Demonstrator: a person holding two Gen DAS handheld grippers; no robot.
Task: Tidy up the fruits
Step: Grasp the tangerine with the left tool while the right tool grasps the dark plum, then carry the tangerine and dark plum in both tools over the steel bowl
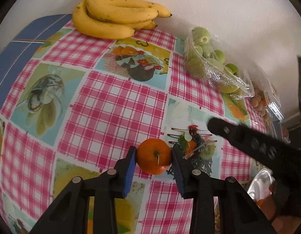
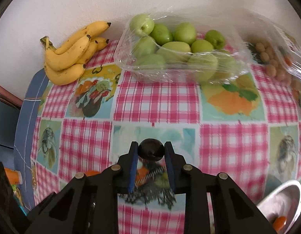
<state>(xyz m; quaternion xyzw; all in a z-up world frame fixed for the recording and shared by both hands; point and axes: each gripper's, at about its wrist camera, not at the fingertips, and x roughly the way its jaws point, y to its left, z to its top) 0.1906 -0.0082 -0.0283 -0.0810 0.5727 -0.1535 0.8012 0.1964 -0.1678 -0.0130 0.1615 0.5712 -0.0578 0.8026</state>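
My left gripper (image 1: 154,159) is shut on an orange mandarin (image 1: 154,156), held just above the checked tablecloth (image 1: 111,105). My right gripper (image 2: 151,152) is shut on a small dark, near-black round fruit (image 2: 151,149) above the cloth. The right gripper's black arm (image 1: 253,144) shows in the left wrist view, to the right of the mandarin. A bunch of bananas (image 1: 115,17) lies at the back by the wall and also shows in the right wrist view (image 2: 72,54).
A clear plastic bag of green fruits (image 2: 175,48) lies at the back by the wall, seen also in the left wrist view (image 1: 210,60). A bag of small brown fruits (image 2: 273,64) lies right of it. A steel bowl (image 2: 282,200) holding something orange stands at the near right.
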